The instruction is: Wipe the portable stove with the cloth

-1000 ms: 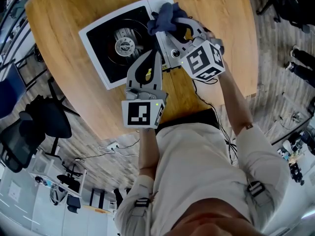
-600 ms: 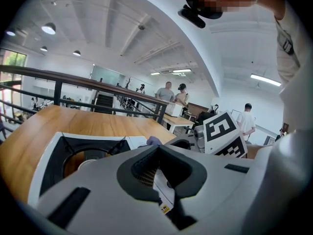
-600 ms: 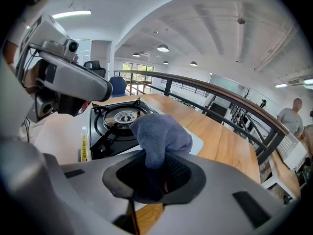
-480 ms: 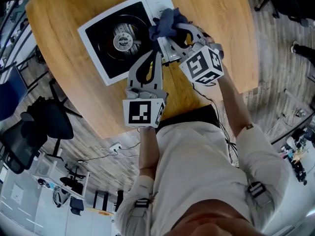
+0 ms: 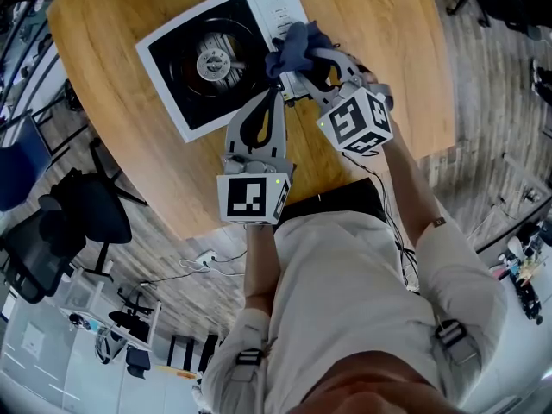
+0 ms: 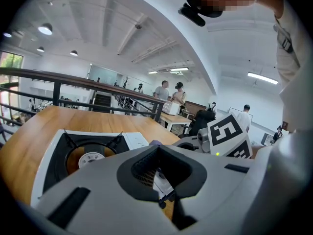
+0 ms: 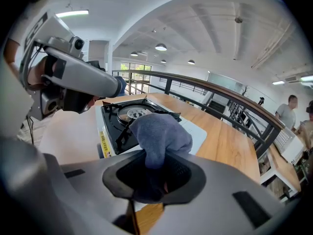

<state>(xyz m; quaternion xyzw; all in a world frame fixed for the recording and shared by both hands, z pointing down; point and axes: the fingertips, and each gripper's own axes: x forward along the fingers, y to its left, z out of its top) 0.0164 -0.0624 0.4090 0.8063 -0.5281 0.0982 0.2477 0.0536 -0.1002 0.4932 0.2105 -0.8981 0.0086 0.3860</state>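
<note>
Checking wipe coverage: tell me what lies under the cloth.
Under the cloth, gripped in the right tool, sits the portable stove; its white panel and black top show around it. The covered patch is hidden.

Clock from the stove (image 5: 177, 72) centre, head view.
- **1 to 4 o'clock:** desk (image 5: 388, 41) is bare wood, a wide free pass.
- **9 to 11 o'clock:** bare strip out to the desk edge, free.
- **6 to 8 o'clock:** bare band between stove and edge.

Obstacles:
- Raised pan supports (image 7: 122, 133) ring the burner (image 5: 213, 63).
- Bunched cloth (image 5: 297, 41), clamped in the right hand-held gripper (image 5: 297, 63), sits over the stove's 3 o'clock edge.
- Left hand-held gripper (image 5: 276, 100), jaws together, crowds 4 o'clock, just beside the right one.
- Railing (image 6: 57, 94) runs past the far desk edge.
</note>
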